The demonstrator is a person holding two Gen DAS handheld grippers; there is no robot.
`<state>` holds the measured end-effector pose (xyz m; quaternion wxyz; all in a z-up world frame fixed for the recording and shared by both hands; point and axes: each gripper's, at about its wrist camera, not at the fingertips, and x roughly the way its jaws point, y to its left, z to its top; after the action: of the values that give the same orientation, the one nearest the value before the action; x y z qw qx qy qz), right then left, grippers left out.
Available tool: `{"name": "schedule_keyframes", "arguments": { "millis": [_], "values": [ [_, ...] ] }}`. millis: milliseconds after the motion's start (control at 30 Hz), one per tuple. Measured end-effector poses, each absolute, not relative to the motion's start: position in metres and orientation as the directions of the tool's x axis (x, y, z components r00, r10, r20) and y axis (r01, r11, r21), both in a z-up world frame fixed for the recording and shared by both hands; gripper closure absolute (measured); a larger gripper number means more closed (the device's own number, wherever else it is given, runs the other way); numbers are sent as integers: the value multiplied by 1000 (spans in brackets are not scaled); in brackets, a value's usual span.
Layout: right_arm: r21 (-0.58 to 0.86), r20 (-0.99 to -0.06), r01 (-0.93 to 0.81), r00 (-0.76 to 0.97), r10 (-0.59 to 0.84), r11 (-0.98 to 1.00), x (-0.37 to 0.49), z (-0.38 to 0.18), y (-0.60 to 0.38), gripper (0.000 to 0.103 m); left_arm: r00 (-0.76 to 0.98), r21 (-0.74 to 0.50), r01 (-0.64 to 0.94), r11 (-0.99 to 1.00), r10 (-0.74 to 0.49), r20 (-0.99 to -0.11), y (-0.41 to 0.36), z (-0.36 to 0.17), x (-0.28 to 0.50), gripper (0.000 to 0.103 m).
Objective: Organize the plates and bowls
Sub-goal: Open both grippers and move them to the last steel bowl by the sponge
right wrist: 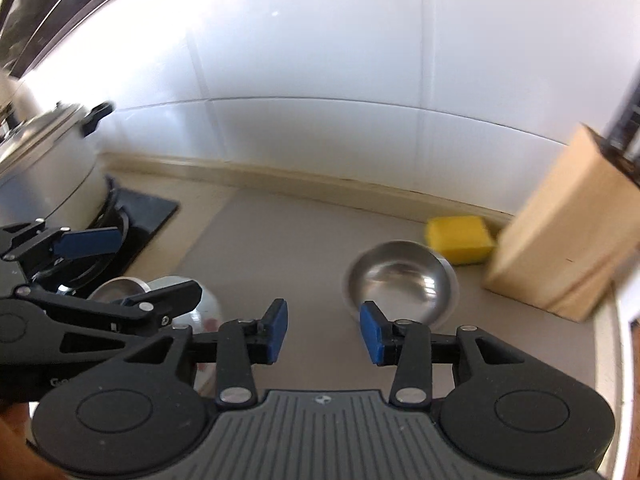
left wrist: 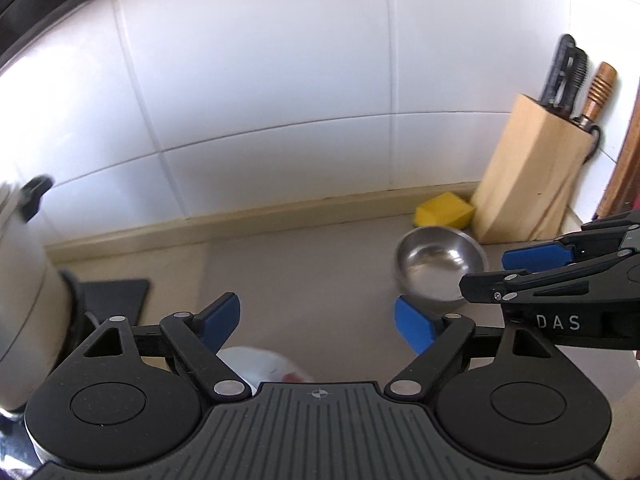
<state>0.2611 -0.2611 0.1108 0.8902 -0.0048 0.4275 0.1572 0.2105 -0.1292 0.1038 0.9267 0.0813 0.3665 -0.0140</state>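
Note:
A steel bowl (left wrist: 438, 264) stands on the beige counter near the back right; in the right wrist view the bowl (right wrist: 400, 278) lies just beyond the right finger. My left gripper (left wrist: 318, 322) is open and empty above the counter, with a white plate (left wrist: 264, 368) under it, mostly hidden. My right gripper (right wrist: 324, 330) is open and empty, just short of the bowl. In the right wrist view a second steel bowl (right wrist: 120, 286) sits on the white plate (right wrist: 208, 304), partly hidden by my left gripper (right wrist: 96, 270).
A yellow sponge (right wrist: 460, 244) lies against the wall behind the bowl. A wooden knife block (left wrist: 528, 176) stands at the right. A large steel pot (right wrist: 48, 168) sits on the black stove (right wrist: 140, 216) at the left. White tiled wall behind.

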Motion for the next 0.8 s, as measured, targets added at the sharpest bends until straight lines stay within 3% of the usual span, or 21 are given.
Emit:
{"name": "schedule_keyframes", "arguments": {
  "millis": [400,800],
  "values": [
    [104,-752,-137,637,168,985,265,103,-333,81,729,137,124,983,4,-684,-194,92,233,18],
    [142,-770,-77,618,159,987,293,82,-367,81,720,106,68,992,25,-694,-213,74,263,18]
  ]
}}
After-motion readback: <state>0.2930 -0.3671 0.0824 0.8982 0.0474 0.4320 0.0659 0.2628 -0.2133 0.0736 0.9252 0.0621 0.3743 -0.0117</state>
